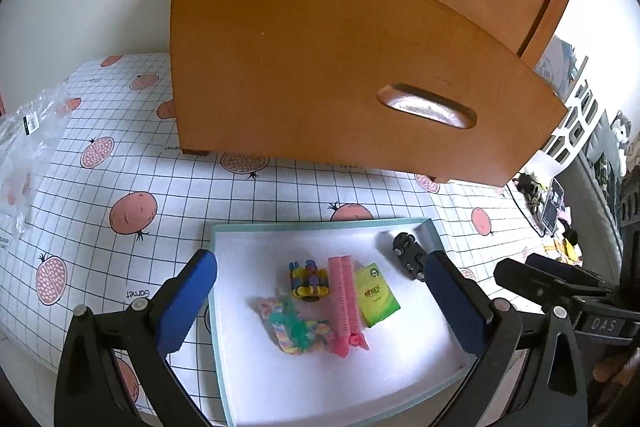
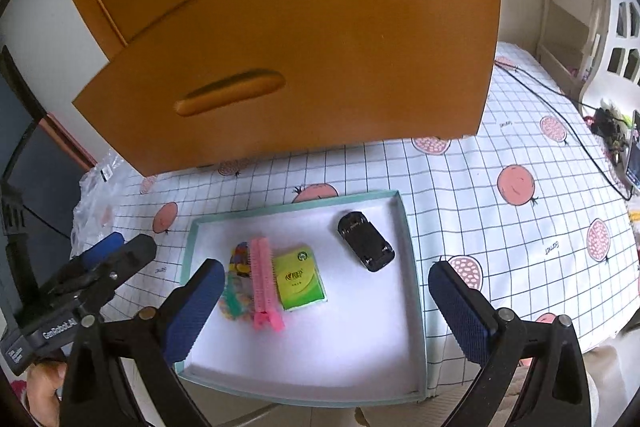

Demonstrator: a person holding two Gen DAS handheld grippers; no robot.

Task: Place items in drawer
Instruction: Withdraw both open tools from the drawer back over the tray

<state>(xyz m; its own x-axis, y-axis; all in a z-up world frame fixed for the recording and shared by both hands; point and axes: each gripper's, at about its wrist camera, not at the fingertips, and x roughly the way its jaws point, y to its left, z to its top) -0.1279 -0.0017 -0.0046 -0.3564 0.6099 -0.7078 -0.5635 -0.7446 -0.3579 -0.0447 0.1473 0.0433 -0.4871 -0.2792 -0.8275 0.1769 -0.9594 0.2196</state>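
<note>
Both grippers, left (image 1: pixel 320 301) and right (image 2: pixel 326 301), hover empty, fingers apart, over tray (image 2: pixel 412 267); items grouped inside for picking. Lower drawer (image 2: pixel 300 67) pulled out, ready.

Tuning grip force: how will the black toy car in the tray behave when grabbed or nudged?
The black toy car looks rigid and probably light. Its wheels suggest it may roll along the smooth white tray if nudged lengthwise. It sits apart from the other items, so the open right claw should straddle it cleanly.
</note>
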